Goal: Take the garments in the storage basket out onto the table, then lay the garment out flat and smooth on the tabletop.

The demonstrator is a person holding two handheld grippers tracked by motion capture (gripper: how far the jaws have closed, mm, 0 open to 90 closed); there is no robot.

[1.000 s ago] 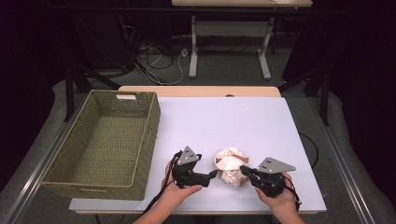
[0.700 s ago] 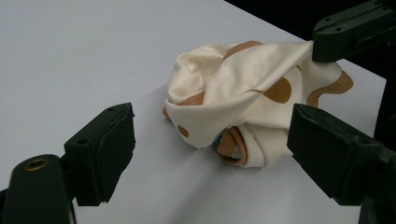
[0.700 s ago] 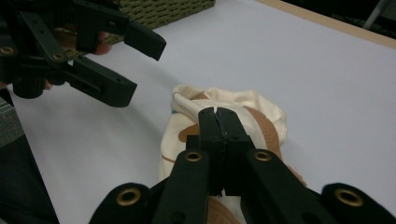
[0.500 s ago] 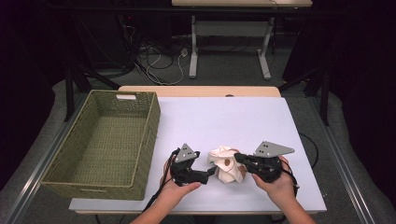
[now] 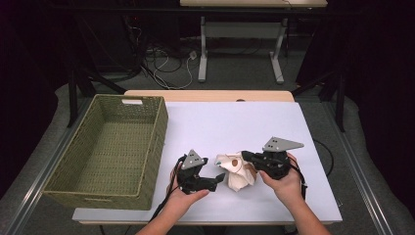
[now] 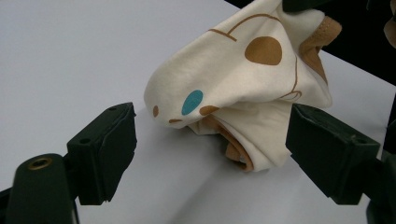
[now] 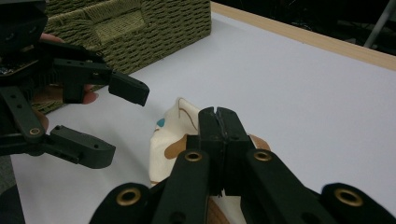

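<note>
A: What is laid out here, starting with the biggest things?

B: A white surface [image 5: 254,122] fills the middle of the high view. At its left sits a green woven basket [image 5: 110,147] with nothing visible inside it. Near the front edge, right of the basket and apart from it, lies a small cream cloth [image 5: 237,171] with brown and teal spots, bunched into a lump.

A: Who has hold of the cloth?

B: The right gripper [image 5: 248,157], on the cloth's right, is pinched tight on the cloth's upper edge, which is raised while the lower folds rest on the surface. In the right gripper view its two black jaws meet with fabric showing just beyond them. The left gripper [image 5: 219,180], on the cloth's left, stands wide; in the left gripper view the cloth [image 6: 243,88] hangs between its jaws, with a gap at the left one and the right one close to the fabric or perhaps just brushing it.

A: How far along is the work?

B: Early, I judge. One grasp is made and the cloth is partly lifted. The second grasp is not yet made, the cloth is neither spread nor folded, and the basket has received nothing.
</note>
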